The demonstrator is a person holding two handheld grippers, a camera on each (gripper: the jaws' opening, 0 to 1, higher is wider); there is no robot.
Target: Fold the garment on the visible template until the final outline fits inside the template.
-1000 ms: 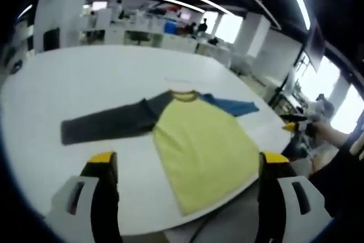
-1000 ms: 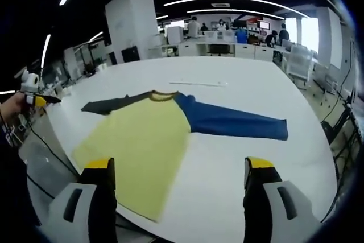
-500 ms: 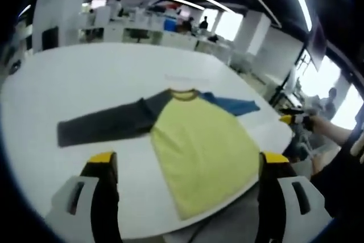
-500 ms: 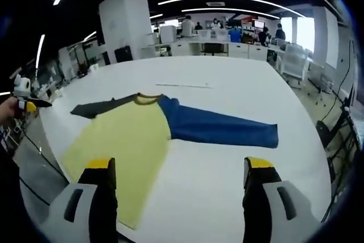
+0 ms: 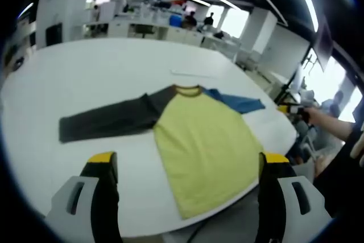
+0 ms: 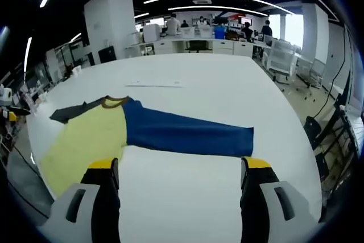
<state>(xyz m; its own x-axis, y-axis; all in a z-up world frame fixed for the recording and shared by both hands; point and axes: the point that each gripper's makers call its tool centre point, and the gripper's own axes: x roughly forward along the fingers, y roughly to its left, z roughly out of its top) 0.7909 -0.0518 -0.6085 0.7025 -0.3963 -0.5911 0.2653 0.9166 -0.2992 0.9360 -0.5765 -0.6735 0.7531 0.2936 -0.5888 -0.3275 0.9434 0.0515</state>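
Yellow-bodied garment (image 5: 202, 140) lies flat on white table (image 5: 85, 78), spread unfolded w/ dark sleeve (image 5: 108, 122) out one way, blue sleeve (image 6: 185, 135) the other; hem at table's near edge. Left gripper (image 5: 185, 169) & right gripper (image 6: 176, 172) both hover above w/ jaws wide apart, nothing held, prob. lining up for 1st fold. Thin pale strip (image 6: 154, 85) beyond collar; template outline not discernible.

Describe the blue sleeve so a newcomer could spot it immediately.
Start at the big white table. On it a long-sleeved shirt lies flat, its body yellow. The blue sleeve runs straight out from the shoulder beside the collar; the opposite sleeve is dark grey, so colour alone separates them.
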